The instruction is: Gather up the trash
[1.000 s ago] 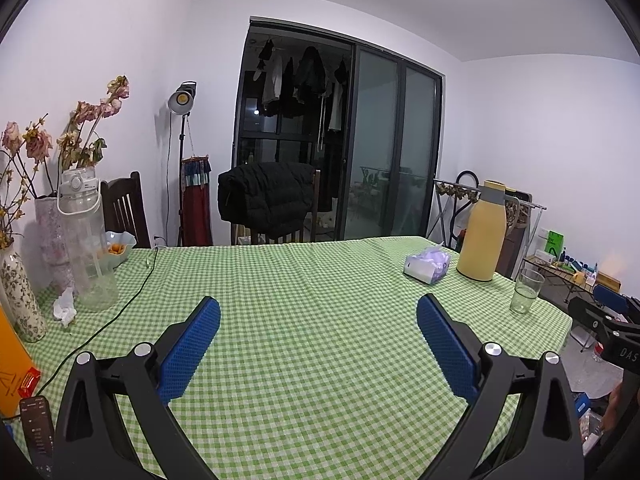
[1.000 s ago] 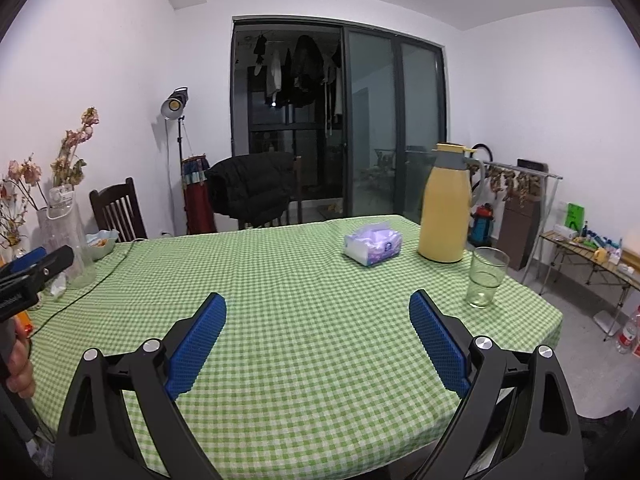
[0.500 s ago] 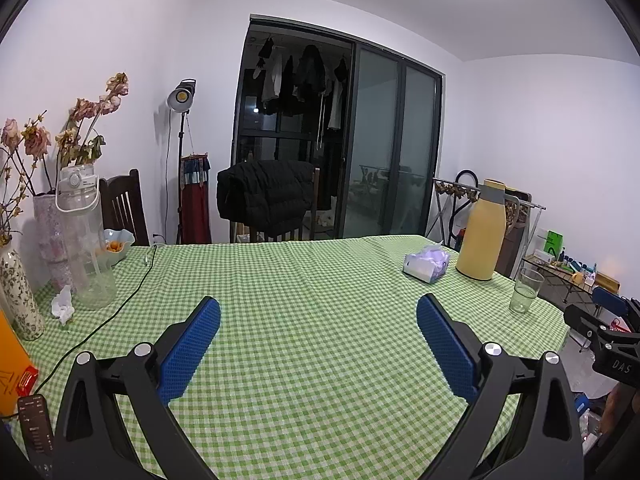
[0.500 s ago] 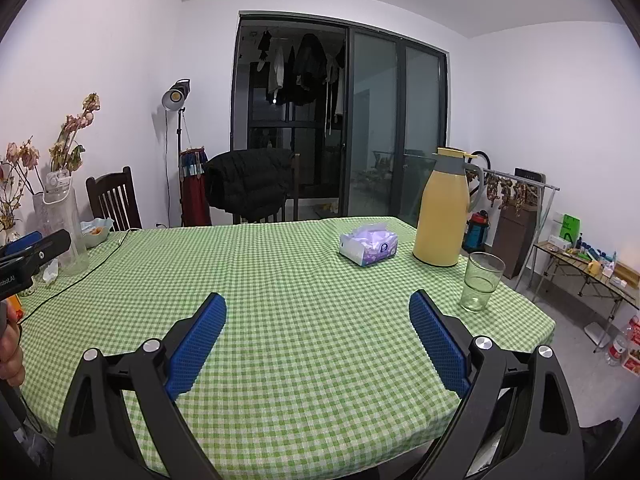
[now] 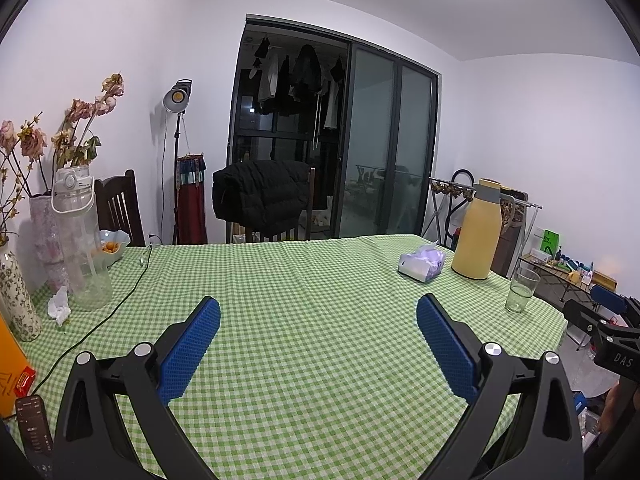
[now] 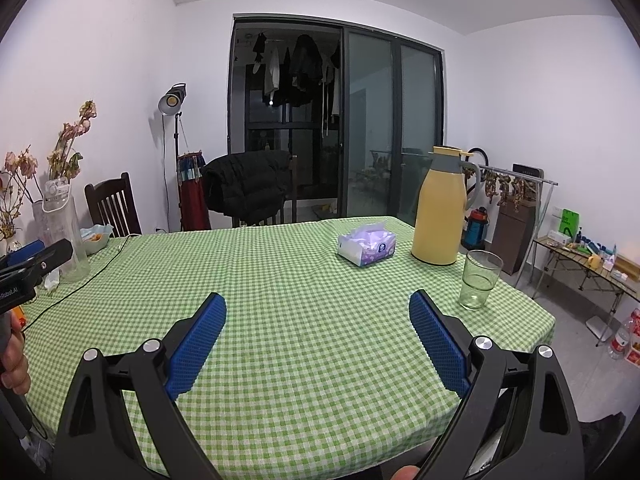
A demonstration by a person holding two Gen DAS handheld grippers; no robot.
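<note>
Far left of the bench [image 5: 320,280], under its green checked cloth: a crumpled white tissue [image 5: 59,309] lies beside the clear water bottle [image 5: 82,240], near a floral vase [image 5: 18,300]. Left gripper [image 5: 318,312]: jaws spread wide, holding nothing, above bare cloth. Right gripper [image 6: 318,308]: jaws likewise wide apart and empty. To the right stand a tissue pack [image 6: 367,248], a yellow thermos jug [image 6: 440,208] and a drinking glass [image 6: 479,280].
</note>
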